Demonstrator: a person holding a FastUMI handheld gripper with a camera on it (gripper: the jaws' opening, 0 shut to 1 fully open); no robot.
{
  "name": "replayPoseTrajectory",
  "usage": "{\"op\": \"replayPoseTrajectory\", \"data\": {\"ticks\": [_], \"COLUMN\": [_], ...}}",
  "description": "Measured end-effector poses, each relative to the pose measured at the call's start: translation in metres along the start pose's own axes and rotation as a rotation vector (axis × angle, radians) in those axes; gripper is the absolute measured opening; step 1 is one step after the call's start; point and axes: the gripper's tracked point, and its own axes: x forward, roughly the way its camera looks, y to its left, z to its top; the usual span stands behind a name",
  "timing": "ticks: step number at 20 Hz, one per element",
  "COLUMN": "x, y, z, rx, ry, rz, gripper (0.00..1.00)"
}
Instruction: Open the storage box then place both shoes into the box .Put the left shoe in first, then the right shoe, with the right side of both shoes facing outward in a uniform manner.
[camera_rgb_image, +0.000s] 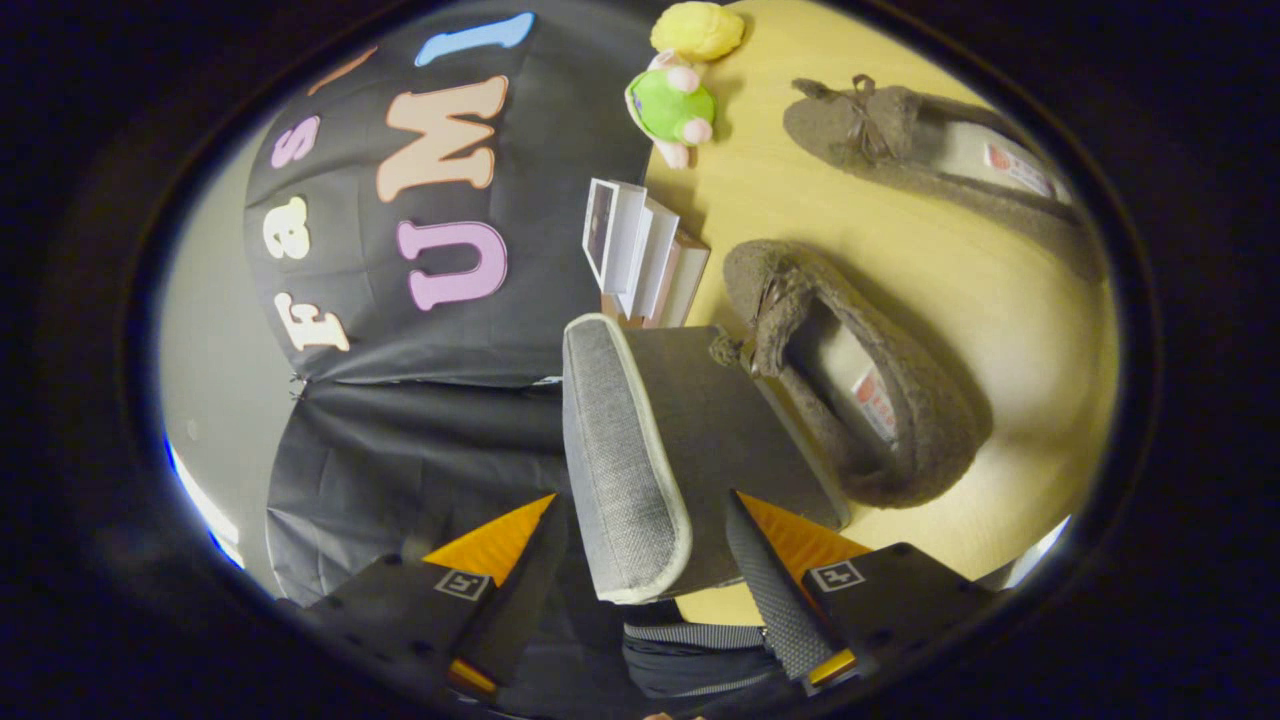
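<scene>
— Lid (620, 460) status?
— I'm lifting the storage box's grey fabric lid; gripper (640, 560) fingers are spread around its edge. Both slippers (850, 400) are waiting on the table (960, 280) beyond.

The storage box (640, 450) hides the near shoe's (850, 380) toe side.

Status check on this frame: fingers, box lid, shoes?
Gripper fingers spread around the raised storage box lid, pressing unclear. Both shoes on the table: near shoe beside box, far shoe beyond. Nothing blocking.
</scene>
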Motion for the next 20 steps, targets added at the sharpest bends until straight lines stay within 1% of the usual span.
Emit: {"op": "replayPoseTrajectory", "data": {"ticks": [2, 5, 7, 10, 11, 12, 15, 17, 20], "x": [0.006, 0.015, 0.016, 0.009, 0.006, 0.009, 0.003, -0.001, -0.004], "y": [0.005, 0.009, 0.005, 0.015, 0.020, 0.020, 0.038, 0.062, 0.110], "z": [-0.006, -0.016, -0.016, -0.014, -0.010, -0.010, -0.014, -0.017, -0.029], "rx": [0.031, 0.035, 0.004, -0.007, -0.014, -0.035, -0.125, -0.174, -0.241], "ry": [0.034, 0.070, 0.064, 0.061, 0.049, 0.034, 0.023, 0.015, 0.012], "rz": [0.029, 0.048, 0.018, 0.037, 0.050, 0.028, 0.042, 0.072, 0.134], "gripper": [0.78, 0.66, 0.57, 0.45, 0.38, 0.31, 0.11, 0.11, 0.11]}}
